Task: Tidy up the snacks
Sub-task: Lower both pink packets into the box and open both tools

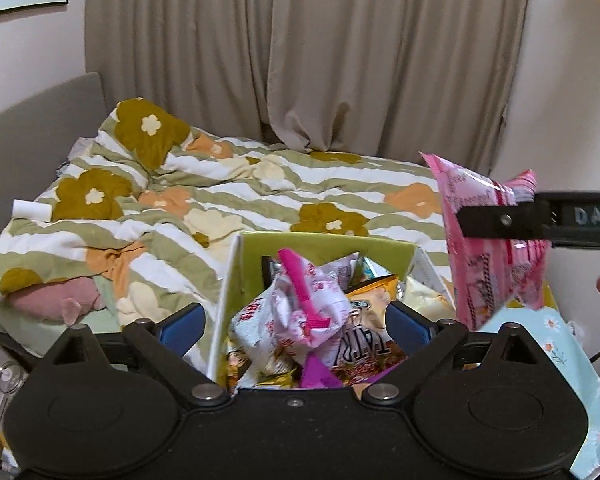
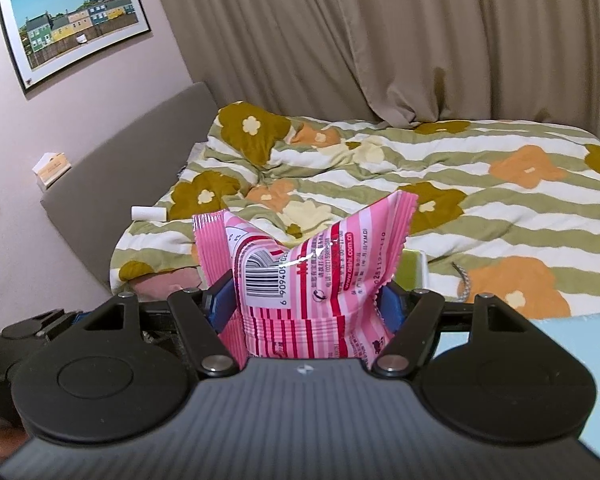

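A green-lined box (image 1: 225, 280) stands in front of the bed, heaped with several snack packets. On top of the heap lies a crumpled white and pink packet (image 1: 300, 312). My left gripper (image 1: 294, 320) is open around it, with both blue pads clear of it. To the right, a pink striped snack bag (image 1: 480, 264) hangs in the air above the box's right side. A finger (image 1: 500, 222) of my right gripper lies across it. In the right wrist view my right gripper (image 2: 306, 300) is shut on that pink striped bag (image 2: 312, 280), barcode side up. A corner of the box (image 2: 414, 268) shows behind it.
A bed with a flowered green-striped duvet (image 1: 260, 196) lies beyond the box, with a grey headboard (image 2: 112, 168) on the left and beige curtains behind. A light blue daisy cloth (image 1: 556, 344) covers the surface at right. A small white tube (image 2: 146, 213) rests on the duvet.
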Available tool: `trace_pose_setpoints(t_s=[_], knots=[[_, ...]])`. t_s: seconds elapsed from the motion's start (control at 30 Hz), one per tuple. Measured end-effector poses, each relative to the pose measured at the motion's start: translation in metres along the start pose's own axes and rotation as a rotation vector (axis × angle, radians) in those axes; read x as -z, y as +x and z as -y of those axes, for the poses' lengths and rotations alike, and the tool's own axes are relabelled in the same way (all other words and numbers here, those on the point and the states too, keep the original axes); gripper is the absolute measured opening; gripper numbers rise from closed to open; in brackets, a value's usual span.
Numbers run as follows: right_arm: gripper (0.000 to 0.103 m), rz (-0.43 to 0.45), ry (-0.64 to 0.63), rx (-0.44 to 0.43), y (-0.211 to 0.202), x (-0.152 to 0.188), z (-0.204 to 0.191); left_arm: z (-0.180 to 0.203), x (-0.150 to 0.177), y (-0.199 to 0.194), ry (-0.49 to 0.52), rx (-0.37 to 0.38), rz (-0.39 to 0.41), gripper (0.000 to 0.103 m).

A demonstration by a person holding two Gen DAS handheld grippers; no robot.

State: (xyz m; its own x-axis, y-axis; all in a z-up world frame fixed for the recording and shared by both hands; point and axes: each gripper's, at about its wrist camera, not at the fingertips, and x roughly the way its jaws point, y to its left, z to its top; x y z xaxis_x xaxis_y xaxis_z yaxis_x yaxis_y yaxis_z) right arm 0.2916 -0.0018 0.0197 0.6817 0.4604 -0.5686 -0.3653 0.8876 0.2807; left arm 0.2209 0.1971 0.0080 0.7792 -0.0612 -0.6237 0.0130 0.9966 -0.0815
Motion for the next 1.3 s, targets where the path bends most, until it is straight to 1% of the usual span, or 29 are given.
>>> trace_pose_setpoints(t_s=[0.2, 0.27, 0.3, 0.4, 0.53, 0.63, 0.77, 1.0, 1.13, 1.3], knots=[[0.089, -0.027, -0.001, -0.004, 0.027, -0.004, -0.009, -0.007, 0.004, -0.004, -0.006, -0.026, -0.004, 0.099], [0.095, -0.043, 0.011, -0.004, 0.036, -0.003, -0.010, -0.007, 0.006, -0.004, 0.000, -0.032, -0.007, 0.099], [0.103, -0.056, 0.019, -0.009, 0.040, 0.000, -0.009, -0.008, 0.007, -0.004, 0.003, -0.035, -0.008, 0.099], [0.103, -0.051, 0.039, 0.010, 0.041, 0.007, -0.008, -0.010, 0.012, -0.005, 0.008, -0.036, -0.010, 0.099], [0.103, -0.041, 0.026, 0.058, 0.036, 0.018, -0.010, -0.007, 0.016, -0.002, 0.028, -0.028, -0.014, 0.099], [0.103, -0.021, 0.018, 0.078, 0.028, 0.024, -0.012, -0.005, 0.019, -0.001, 0.044, -0.014, -0.022, 0.099], [0.103, 0.007, 0.009, 0.096, 0.013, 0.027, -0.015, -0.003, 0.020, -0.008, 0.056, -0.002, -0.007, 0.099], [0.103, 0.074, -0.008, 0.107, -0.031, 0.027, -0.017, 0.014, 0.020, -0.041, 0.069, -0.014, 0.060, 0.099], [0.103, 0.114, -0.009, 0.111, -0.068, 0.031, -0.015, 0.032, 0.024, -0.067, 0.069, -0.035, 0.110, 0.103], [0.103, 0.149, -0.022, 0.175, -0.121, 0.046, -0.011, 0.055, 0.032, -0.102, 0.063, -0.073, 0.170, 0.103]])
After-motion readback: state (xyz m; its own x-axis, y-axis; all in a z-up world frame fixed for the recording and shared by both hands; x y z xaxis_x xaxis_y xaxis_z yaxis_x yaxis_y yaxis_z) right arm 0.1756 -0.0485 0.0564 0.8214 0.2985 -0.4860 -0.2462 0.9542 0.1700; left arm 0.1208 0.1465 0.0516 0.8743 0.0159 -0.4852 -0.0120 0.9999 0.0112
